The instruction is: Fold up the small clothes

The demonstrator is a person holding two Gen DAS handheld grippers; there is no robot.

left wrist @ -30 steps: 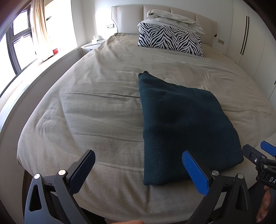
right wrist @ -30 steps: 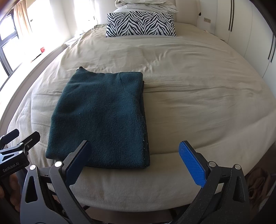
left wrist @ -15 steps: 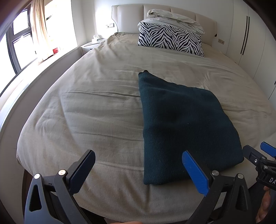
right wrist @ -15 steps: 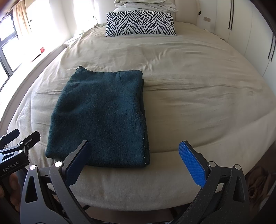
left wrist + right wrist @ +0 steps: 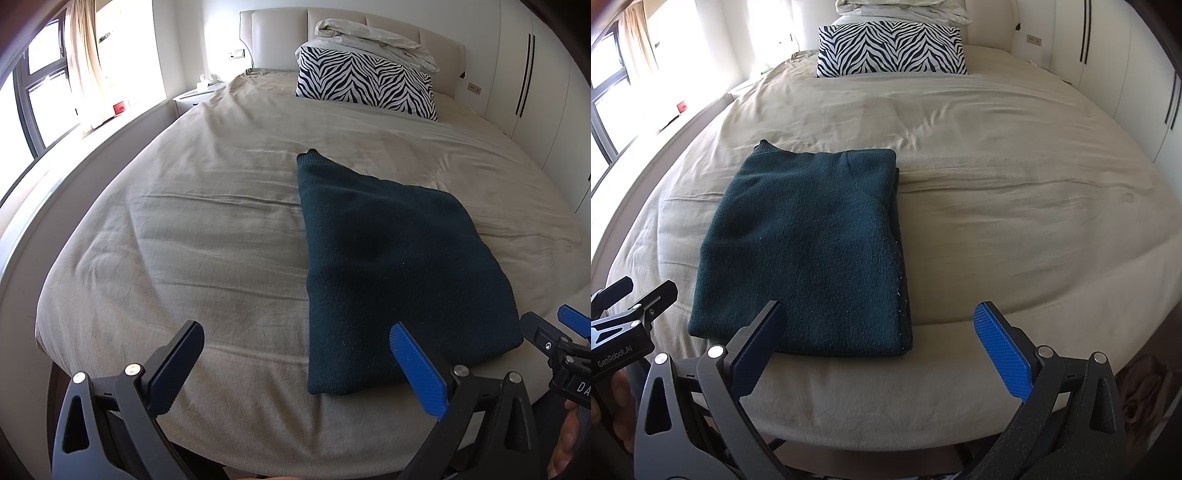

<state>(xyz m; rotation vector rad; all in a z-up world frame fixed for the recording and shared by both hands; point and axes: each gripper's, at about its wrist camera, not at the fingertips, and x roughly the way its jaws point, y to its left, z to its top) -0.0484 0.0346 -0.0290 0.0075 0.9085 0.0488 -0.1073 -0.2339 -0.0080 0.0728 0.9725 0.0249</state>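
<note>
left gripper (image 5: 295,363): fingers spread, empty | right gripper (image 5: 882,347): fingers spread, empty

The sweater (image 5: 805,251) is drifting slightly toward the top of the right wrist frame, its near edge rising a little above the lower centre. In the left wrist frame, its far corner is shifting upward only marginally.

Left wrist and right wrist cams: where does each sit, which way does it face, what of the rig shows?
Left wrist: on the left gripper, at the foot of the bed, facing the headboard; jaws open, right gripper at the right edge.
Right wrist: on the right gripper, same heading; jaws open, left gripper at the left edge.
Shared: folded dark green garment, zebra pillow.
</note>
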